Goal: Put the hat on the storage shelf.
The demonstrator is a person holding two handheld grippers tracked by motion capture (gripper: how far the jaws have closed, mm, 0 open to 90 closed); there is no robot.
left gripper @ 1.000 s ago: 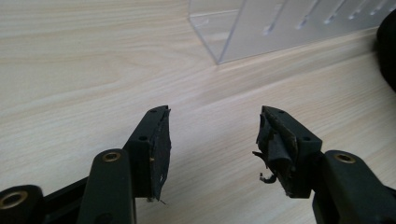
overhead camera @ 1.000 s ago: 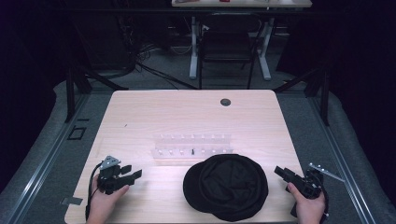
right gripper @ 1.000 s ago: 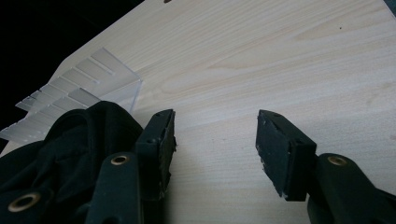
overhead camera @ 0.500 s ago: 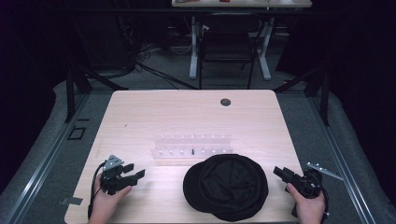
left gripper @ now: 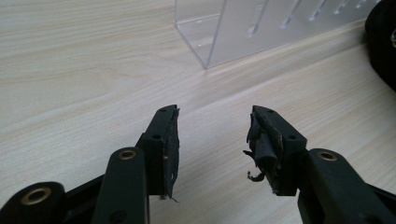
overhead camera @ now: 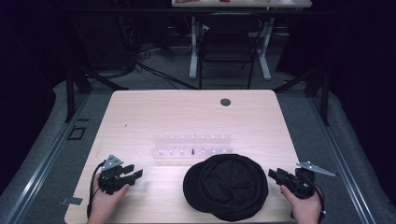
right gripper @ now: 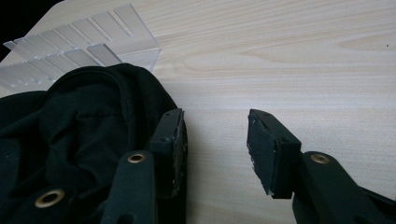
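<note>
Left tool [overhead camera: 135, 173]: jaws part-open, just been closing, nothing between; low over bare bench [overhead camera: 187, 116], aimed toward rack [overhead camera: 191, 148]. Right tool [overhead camera: 273, 174]: jaws part-open, just been closing, nothing gripped; one jaw beside cap [overhead camera: 226, 185] edge, likely staged for pinch. Cap: black, soft, lies flat near bench front between tools, just before clear rack; outline near-round, no marked long axis; brim direction unclear.
</note>
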